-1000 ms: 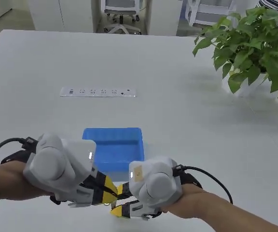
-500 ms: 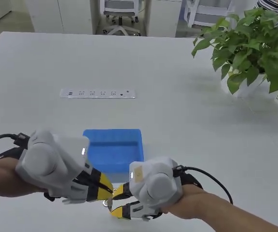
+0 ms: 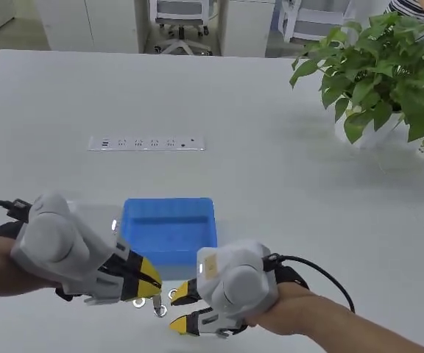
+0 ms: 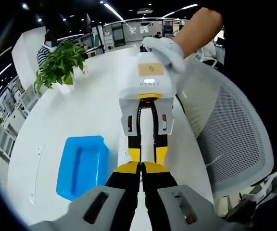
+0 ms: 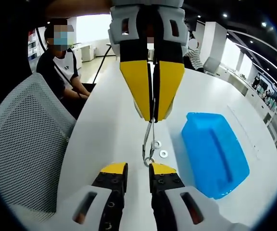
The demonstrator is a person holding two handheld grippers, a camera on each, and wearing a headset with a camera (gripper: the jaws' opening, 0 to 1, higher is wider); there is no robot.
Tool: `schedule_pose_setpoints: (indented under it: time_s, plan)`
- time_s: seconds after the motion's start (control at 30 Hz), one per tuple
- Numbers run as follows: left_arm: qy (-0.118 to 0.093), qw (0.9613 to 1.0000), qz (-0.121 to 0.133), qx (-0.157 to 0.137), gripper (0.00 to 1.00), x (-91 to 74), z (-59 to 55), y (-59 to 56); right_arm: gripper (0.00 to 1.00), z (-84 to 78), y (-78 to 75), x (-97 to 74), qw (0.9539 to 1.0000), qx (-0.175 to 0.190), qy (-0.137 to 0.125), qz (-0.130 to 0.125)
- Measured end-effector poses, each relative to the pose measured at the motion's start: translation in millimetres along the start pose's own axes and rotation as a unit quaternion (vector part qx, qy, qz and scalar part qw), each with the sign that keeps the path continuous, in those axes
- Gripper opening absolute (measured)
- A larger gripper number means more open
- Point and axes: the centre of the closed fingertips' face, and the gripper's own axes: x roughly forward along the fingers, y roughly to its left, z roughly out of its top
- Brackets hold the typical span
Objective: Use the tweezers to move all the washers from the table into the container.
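I had the left gripper [image 3: 149, 283] pressed tight on the tweezers [image 5: 145, 144]. Their tips pointed down at the bench [image 3: 285, 169], just beside two washers [image 5: 156, 143]. Both washers lay towards the near edge of the bench, just outside the near wall of the container [image 3: 169, 232]. My right gripper [image 3: 185, 307] faced the left one with its jaws slightly spread, gripping nothing, close to the tweezers' tips.

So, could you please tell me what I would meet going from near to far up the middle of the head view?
Washers → blue container → power strip → office chair.
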Motion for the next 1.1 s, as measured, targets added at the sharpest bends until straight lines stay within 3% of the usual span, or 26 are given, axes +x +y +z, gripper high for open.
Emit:
schedule_pose_setpoints:
  time_s: [0.57, 1.1]
  plan:
    - [-0.008, 0.9999, -0.008, -0.003, 0.05, 3.9, -1.4, -0.9, 0.2, -2.6, 1.9, 3.3, 1.0, 0.001, 0.002, 0.002]
    - [-0.008, 0.9998, -0.017, -0.006, 0.05, 3.3, -1.6, -3.7, 0.19, 7.7, -10.0, 11.2, 0.9998, 0.003, -0.01, -0.014]
